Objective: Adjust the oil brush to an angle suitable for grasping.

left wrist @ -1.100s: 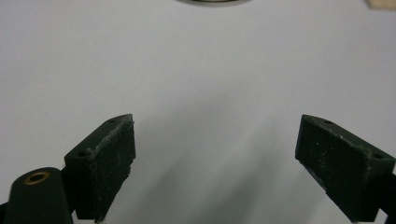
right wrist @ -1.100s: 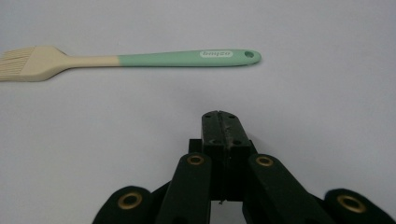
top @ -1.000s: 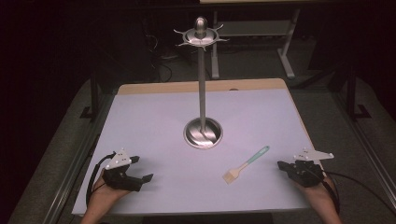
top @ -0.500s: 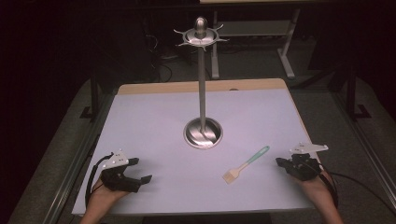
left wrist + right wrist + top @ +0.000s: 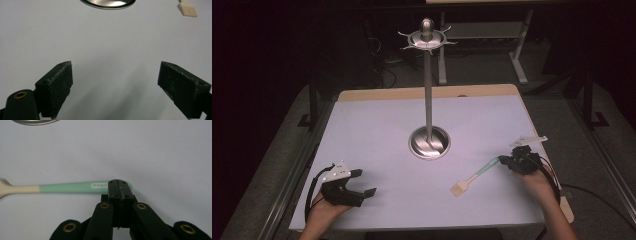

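At table's right edge: right tool (image 5: 119, 185) clenched at brush (image 5: 477, 174) handle tip (actual grip unclear).
Left tool (image 5: 116, 87) released; brush could slip out.

Polished metal stand (image 5: 428, 100), matt white table (image 5: 372, 130), smooth plastic brush (image 5: 476, 175).

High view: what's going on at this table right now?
A person sits at a white table with a gripper in each hand. The right gripper is at the green handle end of a small brush lying flat on the table; its jaws are closed together there, though whether they truly pinch the handle is hard to tell. The left gripper rests open near the table's front left, holding nothing. A tall metal stand sits mid-table.
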A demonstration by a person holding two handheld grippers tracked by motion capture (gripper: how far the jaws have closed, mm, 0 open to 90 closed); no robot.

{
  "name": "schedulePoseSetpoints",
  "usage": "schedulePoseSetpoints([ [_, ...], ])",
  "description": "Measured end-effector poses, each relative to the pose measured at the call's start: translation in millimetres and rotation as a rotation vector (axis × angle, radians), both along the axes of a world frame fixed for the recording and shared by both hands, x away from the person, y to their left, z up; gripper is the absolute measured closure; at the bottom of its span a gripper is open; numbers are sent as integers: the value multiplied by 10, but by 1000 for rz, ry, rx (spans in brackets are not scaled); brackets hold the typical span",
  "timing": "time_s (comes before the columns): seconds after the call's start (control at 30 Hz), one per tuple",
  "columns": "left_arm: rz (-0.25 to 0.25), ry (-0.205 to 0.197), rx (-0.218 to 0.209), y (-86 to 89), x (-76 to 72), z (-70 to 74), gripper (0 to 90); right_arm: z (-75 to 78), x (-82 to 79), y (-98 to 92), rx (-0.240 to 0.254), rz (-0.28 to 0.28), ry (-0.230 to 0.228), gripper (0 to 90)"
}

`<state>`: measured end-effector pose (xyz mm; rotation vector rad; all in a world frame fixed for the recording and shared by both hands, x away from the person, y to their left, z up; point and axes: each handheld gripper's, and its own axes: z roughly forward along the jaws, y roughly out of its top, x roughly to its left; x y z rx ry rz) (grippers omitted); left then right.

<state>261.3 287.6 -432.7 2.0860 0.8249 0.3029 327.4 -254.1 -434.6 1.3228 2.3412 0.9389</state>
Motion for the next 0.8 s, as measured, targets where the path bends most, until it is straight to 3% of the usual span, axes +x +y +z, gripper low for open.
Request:
schedulePoseSetpoints([
  [0.17, -3, -3, -1, 0, -3, 1, 123, -73, 93, 13, -40, -7, 19, 899],
  [0.8, -16, 3, -9, -49, 12, -8, 123, -82, 317, 176, -29, 3, 37, 900],
])
